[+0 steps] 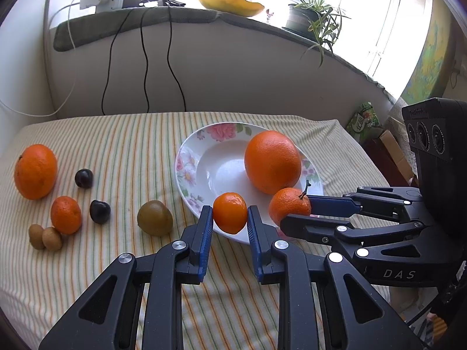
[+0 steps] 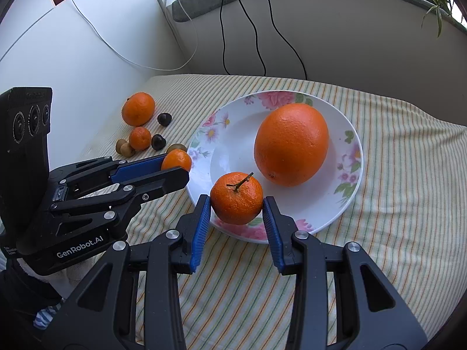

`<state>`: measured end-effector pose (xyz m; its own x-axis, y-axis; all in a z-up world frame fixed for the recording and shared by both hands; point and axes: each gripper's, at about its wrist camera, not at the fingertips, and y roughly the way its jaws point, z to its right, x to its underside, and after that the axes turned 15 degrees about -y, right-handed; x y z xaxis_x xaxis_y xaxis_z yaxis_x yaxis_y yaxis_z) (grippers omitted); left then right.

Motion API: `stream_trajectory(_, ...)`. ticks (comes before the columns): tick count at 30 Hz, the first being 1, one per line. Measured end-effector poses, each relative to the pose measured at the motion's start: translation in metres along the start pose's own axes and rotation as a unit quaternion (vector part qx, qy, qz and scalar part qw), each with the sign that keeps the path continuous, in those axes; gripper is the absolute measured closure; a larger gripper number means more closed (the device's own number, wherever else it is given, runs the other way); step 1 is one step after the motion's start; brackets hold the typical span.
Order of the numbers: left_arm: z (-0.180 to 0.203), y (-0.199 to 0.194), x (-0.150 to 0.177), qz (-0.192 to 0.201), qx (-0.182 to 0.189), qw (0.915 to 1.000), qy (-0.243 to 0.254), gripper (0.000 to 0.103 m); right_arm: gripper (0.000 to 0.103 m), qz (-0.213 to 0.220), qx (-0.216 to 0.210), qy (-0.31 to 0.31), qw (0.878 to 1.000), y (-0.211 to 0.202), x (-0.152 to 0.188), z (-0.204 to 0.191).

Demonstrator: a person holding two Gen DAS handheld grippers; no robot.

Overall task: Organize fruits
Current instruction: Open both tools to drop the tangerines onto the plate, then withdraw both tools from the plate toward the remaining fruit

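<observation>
A white flowered plate [image 1: 186, 157] [image 2: 321, 99] sits on the striped cloth with a large orange [image 1: 273, 162] [image 2: 292, 144] in it. My left gripper [image 1: 229, 207] [image 2: 178, 168] is shut on a small smooth tangerine [image 1: 230, 217] [image 2: 176, 159], held over the plate's near left rim. My right gripper [image 2: 236, 201] [image 1: 294, 213] is shut on a stemmed tangerine [image 2: 236, 197] [image 1: 287, 207] above the plate's near rim, beside the large orange. The two grippers are close together, side by side.
Left of the plate on the cloth lie another large orange [image 1: 35, 171], a tangerine [image 1: 66, 215], two dark plums [image 1: 84, 178], a green-brown fruit [image 1: 155, 218] and two small brown longans [image 1: 45, 236]. Cables hang down the wall behind; a potted plant [image 1: 303, 17] stands on the sill.
</observation>
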<state>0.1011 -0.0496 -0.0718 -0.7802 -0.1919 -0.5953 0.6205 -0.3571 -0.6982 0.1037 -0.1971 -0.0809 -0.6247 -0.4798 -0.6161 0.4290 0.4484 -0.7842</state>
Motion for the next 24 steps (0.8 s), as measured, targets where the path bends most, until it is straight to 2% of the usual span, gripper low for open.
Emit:
stream_trajectory(4,0.002,0.000,0.000,0.001,-0.001,1.0000,0.003,0.079,0.064,0.001,0.004,-0.002,1.000,0.000,0.000,-0.002)
stream_trajectory(6,0.002,-0.001,0.000,0.004,-0.005,1.0000,0.003,0.060,0.064,0.000,0.005,-0.003,1.000,-0.001,0.000,-0.002)
stream_trajectory(7,0.002,-0.001,0.000,0.006,-0.005,1.0000,0.003,0.059,0.064,-0.001,0.005,-0.002,1.000,-0.001,0.000,-0.002)
stream_trajectory(10,0.002,-0.002,0.000,0.009,-0.007,0.9999,0.004,0.058,0.061,-0.003,0.007,0.000,1.000,-0.001,0.001,-0.001)
stream_trajectory(12,0.001,-0.002,0.000,0.008,-0.007,0.9999,0.002,0.058,0.050,0.001,0.011,0.000,1.000,-0.003,0.001,0.000)
stream_trajectory(14,0.000,-0.002,0.000,0.009,-0.009,0.9999,0.001,0.057,0.044,0.006,0.014,-0.002,1.000,-0.006,0.001,0.000)
stream_trajectory(24,-0.003,-0.003,0.001,0.009,-0.013,0.9999,-0.006,0.056,0.038,0.008,0.021,-0.007,1.000,-0.012,-0.001,-0.003)
